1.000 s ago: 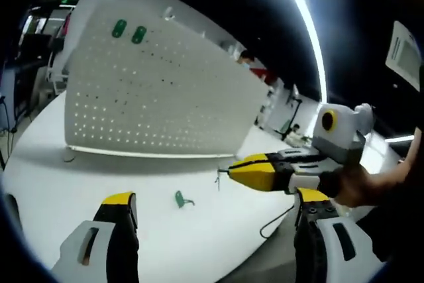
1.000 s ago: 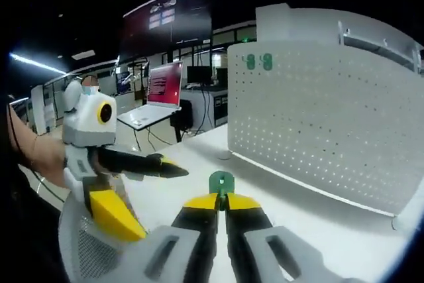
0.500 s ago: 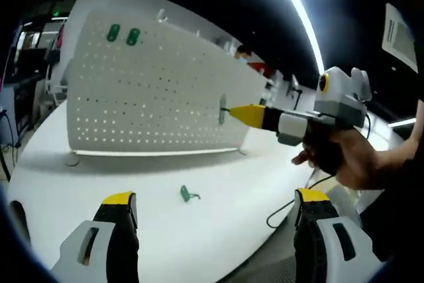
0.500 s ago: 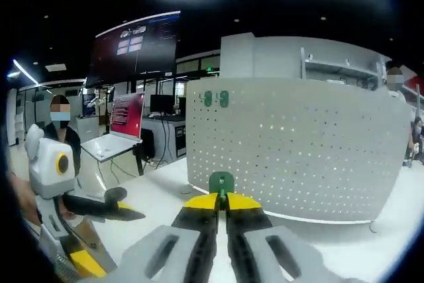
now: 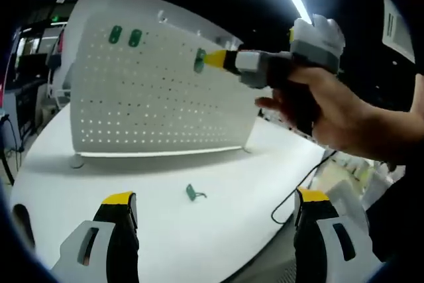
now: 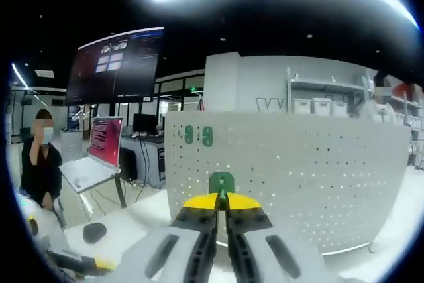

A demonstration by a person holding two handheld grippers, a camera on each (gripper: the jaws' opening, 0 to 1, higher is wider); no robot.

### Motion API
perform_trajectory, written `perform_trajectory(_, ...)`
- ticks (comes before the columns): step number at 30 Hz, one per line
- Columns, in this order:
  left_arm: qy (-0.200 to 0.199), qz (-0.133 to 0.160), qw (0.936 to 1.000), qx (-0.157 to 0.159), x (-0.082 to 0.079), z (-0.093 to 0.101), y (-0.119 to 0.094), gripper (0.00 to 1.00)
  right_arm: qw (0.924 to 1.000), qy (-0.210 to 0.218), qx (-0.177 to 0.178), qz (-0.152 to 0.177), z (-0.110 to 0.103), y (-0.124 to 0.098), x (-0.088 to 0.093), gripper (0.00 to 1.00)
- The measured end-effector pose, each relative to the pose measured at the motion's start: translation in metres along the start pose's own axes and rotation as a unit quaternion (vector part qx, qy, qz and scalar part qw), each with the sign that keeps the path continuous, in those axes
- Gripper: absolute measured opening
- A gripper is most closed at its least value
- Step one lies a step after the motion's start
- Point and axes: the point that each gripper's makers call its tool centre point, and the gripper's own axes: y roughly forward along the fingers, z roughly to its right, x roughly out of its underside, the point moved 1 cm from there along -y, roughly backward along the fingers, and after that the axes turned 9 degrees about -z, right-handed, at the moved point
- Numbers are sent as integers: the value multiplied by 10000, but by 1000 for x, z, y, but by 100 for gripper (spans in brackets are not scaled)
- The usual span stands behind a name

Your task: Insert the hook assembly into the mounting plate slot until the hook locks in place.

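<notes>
R claw (image 6: 221, 205) clamped on green hook (image 6: 221, 183), long axis upright, facing pegboard (image 6: 298, 177); L claw (image 5: 212, 230) apart.

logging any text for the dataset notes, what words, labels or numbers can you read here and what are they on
Nothing reads clearly.
Wall screen: rows of text, too small to read.
Laptop screen: lines of text on red, blurred.
Paper sheet: print too small to read.
Wall mark: a large "W"-like shape, the rest unreadable.
Pegboard, green hooks, right claw: no text.
</notes>
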Motion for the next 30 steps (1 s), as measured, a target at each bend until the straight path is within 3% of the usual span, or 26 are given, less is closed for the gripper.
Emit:
perform_trajectory(7,-111,33,9999,3,0,-2,-2,100,9996,-105,241,104,-3,39,-19,0)
perform_trajectory(18,-176,17,9998,-101,0,-7,-1,100,9967,182,650,447,10,93,-62,0)
perform_trajectory(24,-129,-264,9990,-348,10,-16,2,100,9957,329,742,449,16,115,-65,0)
perform_trajectory(30,-286,-111,9988,-387,5,-19,-2,100,9948,393,857,394,16,124,-61,0)
